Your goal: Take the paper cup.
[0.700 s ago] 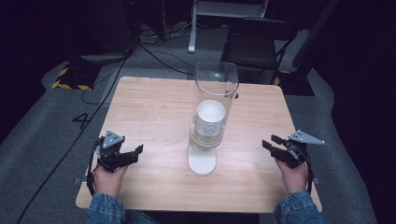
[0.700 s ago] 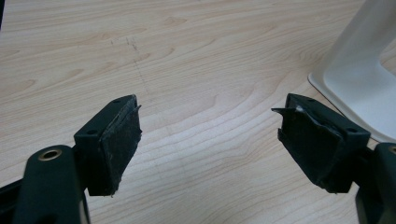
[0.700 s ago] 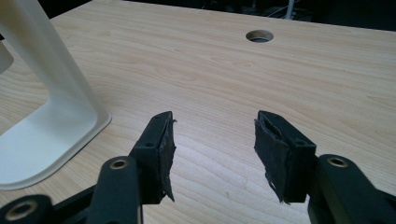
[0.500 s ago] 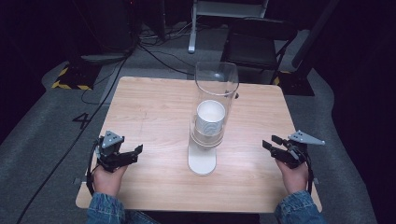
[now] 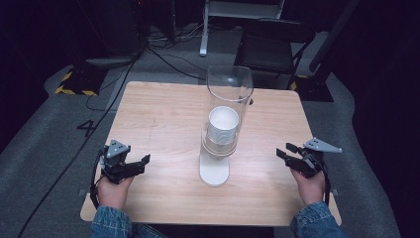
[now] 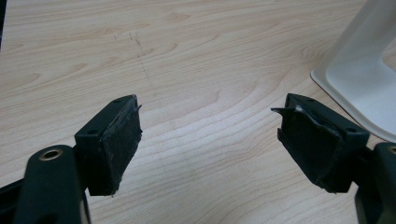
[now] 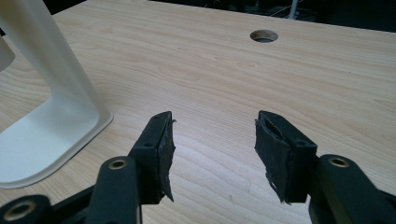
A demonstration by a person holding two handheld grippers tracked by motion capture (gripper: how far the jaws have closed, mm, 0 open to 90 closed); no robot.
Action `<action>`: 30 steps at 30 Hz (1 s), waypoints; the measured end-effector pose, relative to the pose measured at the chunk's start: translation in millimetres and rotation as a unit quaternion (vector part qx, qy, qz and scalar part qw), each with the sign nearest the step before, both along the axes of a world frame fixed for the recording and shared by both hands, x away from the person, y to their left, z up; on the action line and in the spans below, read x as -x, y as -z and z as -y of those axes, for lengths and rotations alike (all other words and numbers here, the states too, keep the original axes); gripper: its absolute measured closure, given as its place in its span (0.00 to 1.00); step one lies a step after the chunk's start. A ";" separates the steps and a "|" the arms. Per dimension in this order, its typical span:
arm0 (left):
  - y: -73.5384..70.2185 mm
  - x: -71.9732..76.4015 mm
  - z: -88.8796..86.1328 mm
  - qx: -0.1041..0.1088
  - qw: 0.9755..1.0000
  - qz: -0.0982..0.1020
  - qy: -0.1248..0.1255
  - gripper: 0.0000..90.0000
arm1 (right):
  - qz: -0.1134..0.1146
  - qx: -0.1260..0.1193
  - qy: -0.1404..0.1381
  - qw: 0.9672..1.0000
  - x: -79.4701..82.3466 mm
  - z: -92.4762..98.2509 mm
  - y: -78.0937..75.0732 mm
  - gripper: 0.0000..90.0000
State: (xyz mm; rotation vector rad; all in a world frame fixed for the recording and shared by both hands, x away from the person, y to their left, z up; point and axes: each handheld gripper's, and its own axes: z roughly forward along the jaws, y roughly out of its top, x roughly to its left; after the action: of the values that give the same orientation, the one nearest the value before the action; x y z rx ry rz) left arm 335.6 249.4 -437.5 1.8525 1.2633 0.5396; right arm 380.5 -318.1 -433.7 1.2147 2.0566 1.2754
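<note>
Jaws apart, stand cut off

Pretty much one obstacle here: the white stand with its tall clear tube and the white cup inside, dead center on the table. Left gripper sits at 8 o'clock from it, right gripper at 4 o'clock, both well apart from it with bare wood between. A small cable hole sits around 1 o'clock, flush with the top.
</note>
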 end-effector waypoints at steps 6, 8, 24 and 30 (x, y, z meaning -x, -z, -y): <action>1.0 -1.1 1.6 -0.005 1.000 -0.004 0.005 0.24 | 0.014 0.007 -0.060 0.998 3.8 -31.4 -7.2 0.49; 0.9 -0.8 0.7 -0.004 1.000 -0.004 0.008 0.24 | 0.018 0.018 -0.075 0.997 4.4 -42.8 -8.1 0.49; 4.6 -0.9 -0.3 0.005 1.000 -0.010 0.006 0.24 | 0.012 0.022 -0.134 0.991 8.6 -87.4 -8.7 0.48; 6.4 -1.8 1.3 0.004 1.000 -0.017 0.012 0.24 | 0.008 0.006 -0.168 0.986 8.4 -100.5 -9.1 0.47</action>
State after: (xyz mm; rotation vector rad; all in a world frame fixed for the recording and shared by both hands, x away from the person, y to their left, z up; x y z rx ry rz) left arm 337.3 248.1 -444.0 1.8753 1.2616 0.4926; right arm 372.1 -217.6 -424.6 0.8721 2.3222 1.4095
